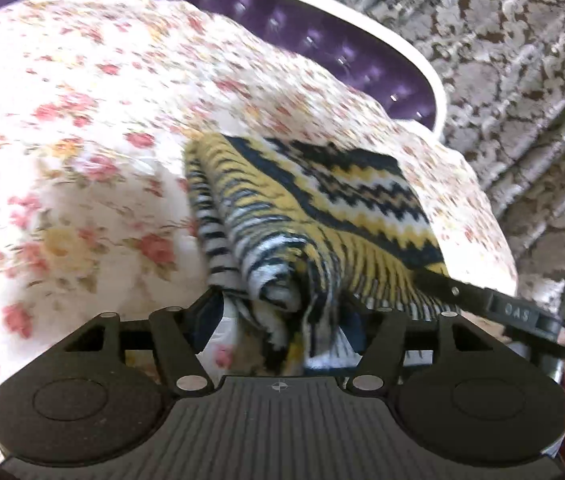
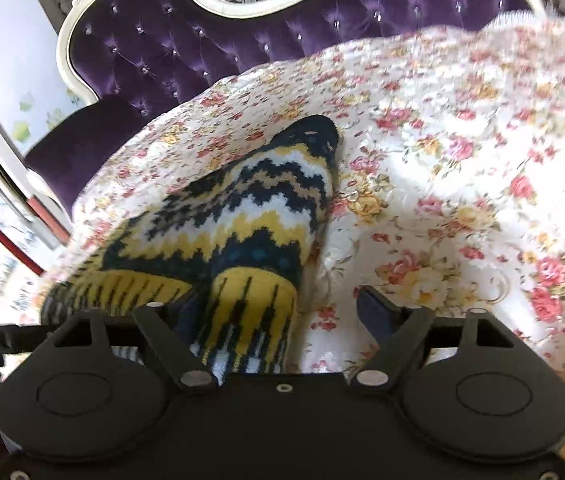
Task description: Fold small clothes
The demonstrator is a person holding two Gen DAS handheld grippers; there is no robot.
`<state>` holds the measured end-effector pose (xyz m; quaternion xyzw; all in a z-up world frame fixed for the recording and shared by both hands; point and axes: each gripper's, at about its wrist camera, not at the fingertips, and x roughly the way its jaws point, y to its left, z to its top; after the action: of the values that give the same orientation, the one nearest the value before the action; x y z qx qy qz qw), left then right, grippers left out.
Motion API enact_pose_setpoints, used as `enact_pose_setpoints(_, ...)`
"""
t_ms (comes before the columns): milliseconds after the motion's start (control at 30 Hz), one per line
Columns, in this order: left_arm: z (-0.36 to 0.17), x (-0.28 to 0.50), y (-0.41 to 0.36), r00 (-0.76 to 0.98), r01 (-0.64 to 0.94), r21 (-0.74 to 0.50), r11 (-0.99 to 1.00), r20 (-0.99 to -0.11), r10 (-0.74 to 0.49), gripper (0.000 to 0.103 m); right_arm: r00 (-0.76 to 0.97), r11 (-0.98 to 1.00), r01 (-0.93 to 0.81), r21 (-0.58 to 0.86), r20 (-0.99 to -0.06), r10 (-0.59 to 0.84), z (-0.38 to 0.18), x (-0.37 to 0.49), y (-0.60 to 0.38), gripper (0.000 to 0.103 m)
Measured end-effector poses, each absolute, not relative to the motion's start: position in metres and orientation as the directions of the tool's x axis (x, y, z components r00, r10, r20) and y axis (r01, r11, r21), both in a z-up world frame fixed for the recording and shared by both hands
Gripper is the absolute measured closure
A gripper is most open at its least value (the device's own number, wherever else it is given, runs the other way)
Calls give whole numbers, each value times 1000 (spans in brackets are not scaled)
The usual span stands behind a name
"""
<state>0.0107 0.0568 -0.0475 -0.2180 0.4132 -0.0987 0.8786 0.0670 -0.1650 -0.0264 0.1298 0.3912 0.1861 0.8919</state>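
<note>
A small knitted garment with yellow, navy and white zigzag bands (image 1: 322, 208) lies on a floral quilt (image 1: 82, 140). In the left wrist view its bunched striped end sits between the fingers of my left gripper (image 1: 282, 312), which stand apart around the cloth. The right gripper's finger (image 1: 482, 300) reaches in from the right over the garment's edge. In the right wrist view the garment (image 2: 242, 208) runs away from me, its yellow cuff between the fingers of my right gripper (image 2: 282, 312). The jaws are wide apart; only the left finger touches the cloth.
The quilt (image 2: 442, 160) covers a purple tufted sofa with a white curved frame (image 2: 202, 40). Patterned grey curtains (image 1: 522, 60) hang behind. The quilt's edge drops off at the right in the left wrist view.
</note>
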Motion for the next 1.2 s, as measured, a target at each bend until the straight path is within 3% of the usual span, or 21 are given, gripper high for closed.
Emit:
enact_pose_setpoints(167,-36,-5,61,695,-56,-425,903,-666,-270,37,644,900,-216,380,-638,423,-31,60,-168,15)
enact_pose_setpoints(333,-9,-22,54,791,-60,-275,959,-599,-123,37,664,905,-226,362,-623,415,-24,53,-168,9)
enact_pose_setpoints(567,-5,-12,31,839,-6,-128,992,-540,-65,34,741,918,-261,300,-547,390,3,39,-167,0)
enact_pose_setpoints(867,-47,24,37,766,-75,-110,991,-643,-13,33,734,861,-408,305,-452,507,27,54,-144,0)
enact_pose_setpoints(1067,-51,24,42,765,-89,-138,986,-644,-21,30,663,791,-511,335,-433,611,22,67,-123,0)
enact_pose_setpoints(1200,-52,25,44,761,-93,-152,984,-648,-28,28,613,805,-473,358,-523,593,-4,85,-118,0)
